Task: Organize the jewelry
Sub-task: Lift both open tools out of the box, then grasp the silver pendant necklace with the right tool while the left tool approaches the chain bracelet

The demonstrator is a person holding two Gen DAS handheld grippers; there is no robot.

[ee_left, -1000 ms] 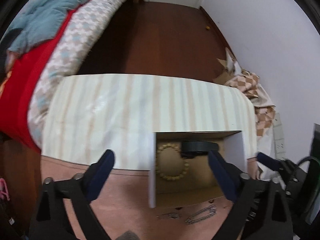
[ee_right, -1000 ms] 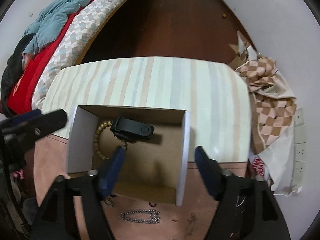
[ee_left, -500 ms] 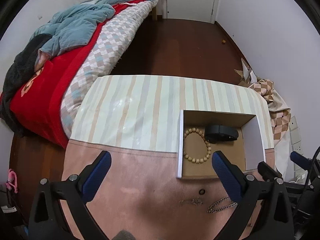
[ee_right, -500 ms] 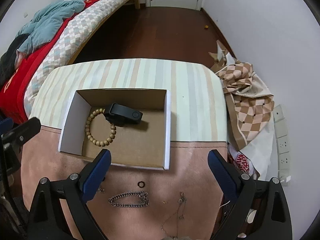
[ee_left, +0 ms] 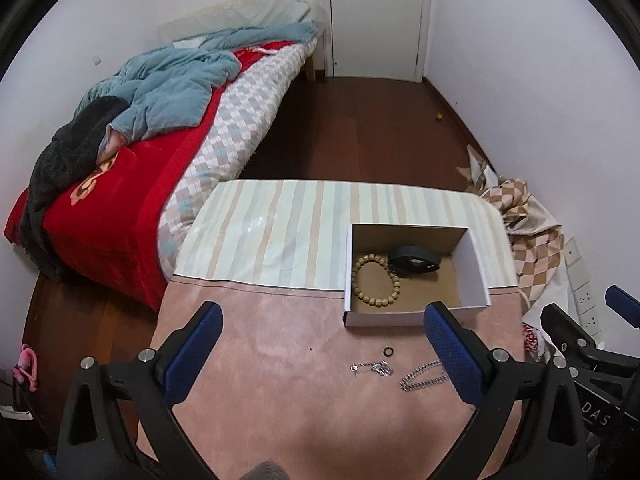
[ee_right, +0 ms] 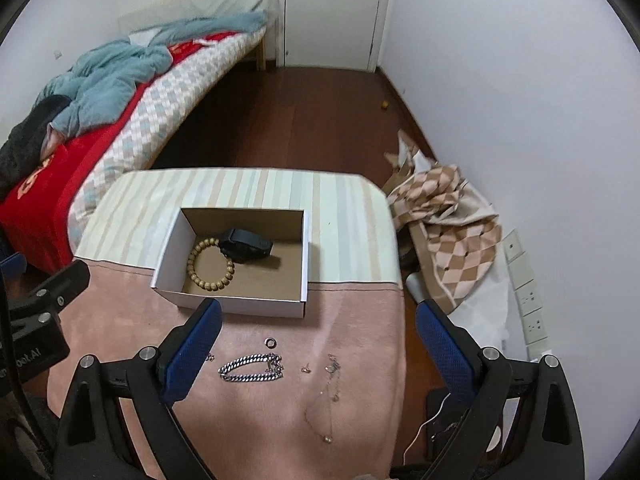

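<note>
A cardboard box (ee_right: 240, 264), white outside and brown inside, is sitting open on the worktop (ee_right: 360, 320), straddling the seam between striped oilcloth and a soft pink suede-like cover; inside it a wooden bead bracelet (ee_right: 211, 261) is lying in a loose ring, touching a black wristband (ee_right: 246, 245) of smooth, rubbery look; those two pieces are looking sorted, so the job is appearing roughly part done. Waiting on the pink cover, just in front of the box, are a small dark ring (ee_right: 271, 342), a chunky silver curb-link chain (ee_right: 251, 367) doubled on itself, a tiny stud-like piece (ee_right: 306, 369) and a thin fine chain necklace (ee_right: 330, 396) trailing towards the near edge. Both tools are hanging above the near edge with nothing in them: the left tool (ee_left: 320, 350) is gaping wide, blue textured pads apart; the right tool (ee_right: 318, 346) is likewise standing wide open over the silver chain.
</note>
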